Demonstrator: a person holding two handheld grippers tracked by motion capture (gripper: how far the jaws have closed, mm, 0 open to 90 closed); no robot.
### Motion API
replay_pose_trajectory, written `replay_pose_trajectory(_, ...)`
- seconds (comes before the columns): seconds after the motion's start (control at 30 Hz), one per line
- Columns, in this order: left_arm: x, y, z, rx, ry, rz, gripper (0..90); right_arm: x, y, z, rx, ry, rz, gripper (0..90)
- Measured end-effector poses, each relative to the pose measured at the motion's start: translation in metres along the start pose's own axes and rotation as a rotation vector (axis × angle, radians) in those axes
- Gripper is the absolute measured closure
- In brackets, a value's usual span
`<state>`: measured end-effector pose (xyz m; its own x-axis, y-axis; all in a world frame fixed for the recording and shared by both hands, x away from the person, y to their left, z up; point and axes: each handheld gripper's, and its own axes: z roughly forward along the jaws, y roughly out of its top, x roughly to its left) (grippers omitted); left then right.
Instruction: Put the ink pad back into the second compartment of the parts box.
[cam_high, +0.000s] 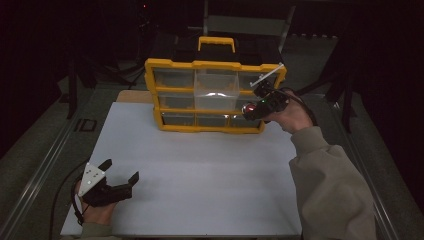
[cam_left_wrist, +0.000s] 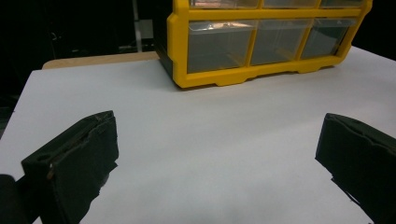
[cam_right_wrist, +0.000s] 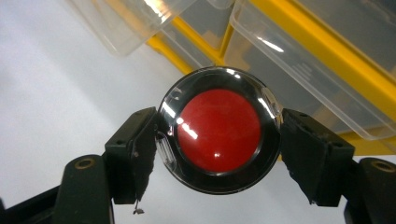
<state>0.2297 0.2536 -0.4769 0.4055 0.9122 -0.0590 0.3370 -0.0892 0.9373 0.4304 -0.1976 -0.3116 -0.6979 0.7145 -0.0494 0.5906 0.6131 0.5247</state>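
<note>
From the high view: right tongs (cam_high: 251, 111) up at the right end of a yellow organizer (cam_high: 215, 95) at the far side of the white table (cam_high: 200, 180), a small red glint between the tips; left tongs (cam_high: 120, 172) low at the near left corner, resting over bare table, well apart from the organizer

From the right gripper view, much closer: right tongs (cam_right_wrist: 219, 140) clamped on a round red disc (cam_right_wrist: 218, 131) inside a clear, black-rimmed case, one pad on each side of the rim; clear drawers (cam_right_wrist: 299, 60) and yellow frame just behind, one drawer at top left pulled out past the frame

From the left gripper view: left tongs (cam_left_wrist: 219, 158) wide apart, nothing between, bare table ahead; bottom row of organizer (cam_left_wrist: 261, 42) drawers seen front-on, apparently shut
</note>
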Motion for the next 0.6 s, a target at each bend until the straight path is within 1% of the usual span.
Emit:
replay_pose_trajectory(0.4,0.0,0.0,0.0,0.002,-0.001,0.007,0.0,-0.006,0.005,-0.005,-0.014,-0.003,0.016,29.8)
replay_pose_trajectory(0.6,0.0,0.0,0.0,0.003,-0.002,0.008,0.0,-0.007,0.01,-0.011,-0.027,-0.008,0.01,29.8)
